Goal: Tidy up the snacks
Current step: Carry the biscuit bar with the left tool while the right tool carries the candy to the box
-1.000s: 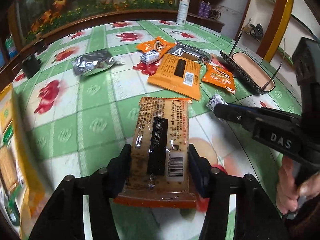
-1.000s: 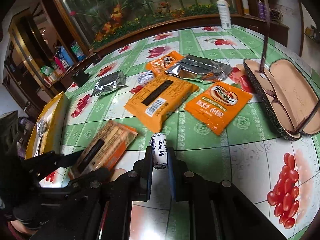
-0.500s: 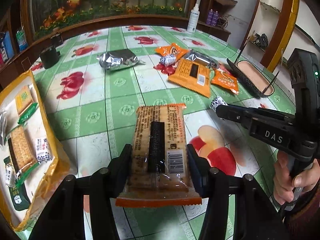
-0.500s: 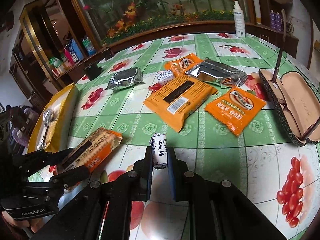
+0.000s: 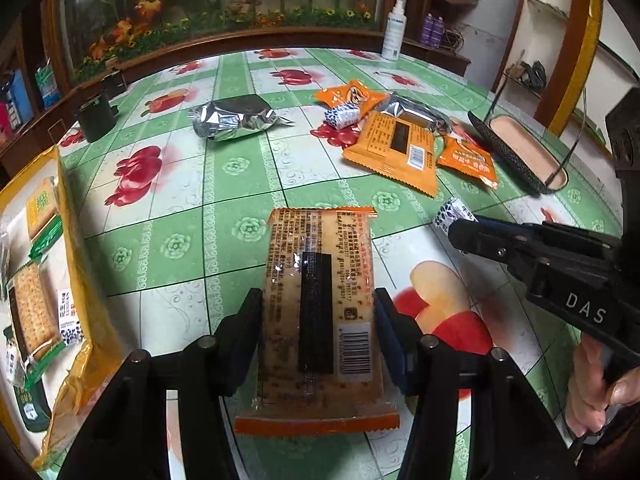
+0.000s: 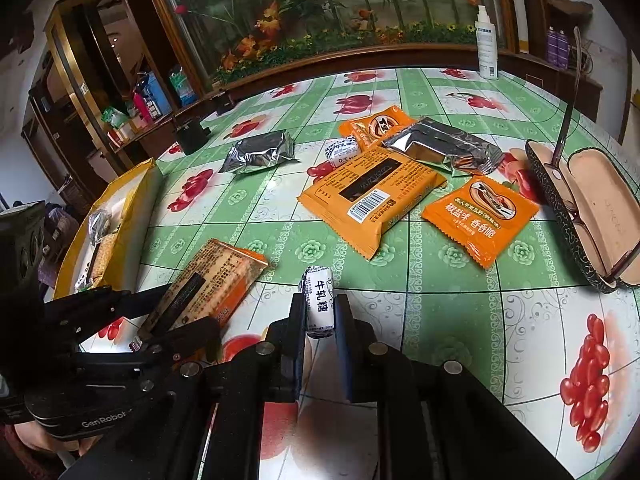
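Note:
My left gripper (image 5: 318,316) is shut on an orange-trimmed cracker pack (image 5: 320,280), held above the table; it also shows in the right wrist view (image 6: 208,284). My right gripper (image 6: 319,316) is shut on a small white nougat candy (image 6: 319,300), also seen in the left wrist view (image 5: 452,216). A yellow box (image 5: 80,280) with cracker packs inside lies at the left, and shows in the right wrist view (image 6: 132,196). Loose on the table are a large orange pack (image 6: 372,192), a small orange pack (image 6: 480,216), another orange pack (image 6: 376,124), two silver packs (image 6: 440,148) (image 6: 260,154) and a second candy (image 6: 340,150).
An open glasses case (image 6: 592,208) lies at the right edge of the table. A dark cup (image 5: 96,112) stands at the far left and a white spray bottle (image 6: 486,48) at the back. A wooden ledge with artificial flowers borders the far side.
Both grippers have pulled back and moved left with their snacks still held. The yellow box has come into fuller view at the left.

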{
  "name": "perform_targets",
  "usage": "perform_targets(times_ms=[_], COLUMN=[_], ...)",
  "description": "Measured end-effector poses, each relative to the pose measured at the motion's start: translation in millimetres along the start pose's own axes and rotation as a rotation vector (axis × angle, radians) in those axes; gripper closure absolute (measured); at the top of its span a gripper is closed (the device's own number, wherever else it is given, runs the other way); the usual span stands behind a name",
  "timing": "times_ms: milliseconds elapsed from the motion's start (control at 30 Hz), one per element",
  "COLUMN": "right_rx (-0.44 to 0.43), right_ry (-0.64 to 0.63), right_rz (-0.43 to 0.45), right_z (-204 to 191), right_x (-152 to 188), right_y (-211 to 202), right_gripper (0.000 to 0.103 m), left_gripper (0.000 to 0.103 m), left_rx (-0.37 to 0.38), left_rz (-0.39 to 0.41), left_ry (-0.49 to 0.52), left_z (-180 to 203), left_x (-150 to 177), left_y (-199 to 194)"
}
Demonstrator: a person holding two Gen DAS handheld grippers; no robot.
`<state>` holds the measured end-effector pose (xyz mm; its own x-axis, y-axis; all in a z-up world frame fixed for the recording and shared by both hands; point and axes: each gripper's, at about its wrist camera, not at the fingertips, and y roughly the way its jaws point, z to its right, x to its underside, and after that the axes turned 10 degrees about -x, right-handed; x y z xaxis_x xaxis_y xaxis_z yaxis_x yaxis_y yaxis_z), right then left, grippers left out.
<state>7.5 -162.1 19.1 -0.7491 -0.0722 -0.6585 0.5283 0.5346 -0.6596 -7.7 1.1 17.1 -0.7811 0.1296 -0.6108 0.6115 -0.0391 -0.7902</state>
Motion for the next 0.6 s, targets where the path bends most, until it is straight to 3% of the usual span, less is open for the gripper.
perform_targets(times_ms=[367,600], right_rx=[-0.017,-0.089], right_ry=[0.016,-0.007], right_rz=[0.018,0.02], right_z=[-7.5,-44.8], right_x=[1.7,-3.9], right_y=[-3.2,-1.3], right_gripper=[0.088,0.088], left_gripper=[0.051,0.05], left_rx=[0.017,-0.009], left_rz=[0.098,0.161], left_ry=[-0.085,-0.151], left_z=[-32.8,-68.6], left_x=[-1.2,0.3], left_y=[-48.4,-77.1])
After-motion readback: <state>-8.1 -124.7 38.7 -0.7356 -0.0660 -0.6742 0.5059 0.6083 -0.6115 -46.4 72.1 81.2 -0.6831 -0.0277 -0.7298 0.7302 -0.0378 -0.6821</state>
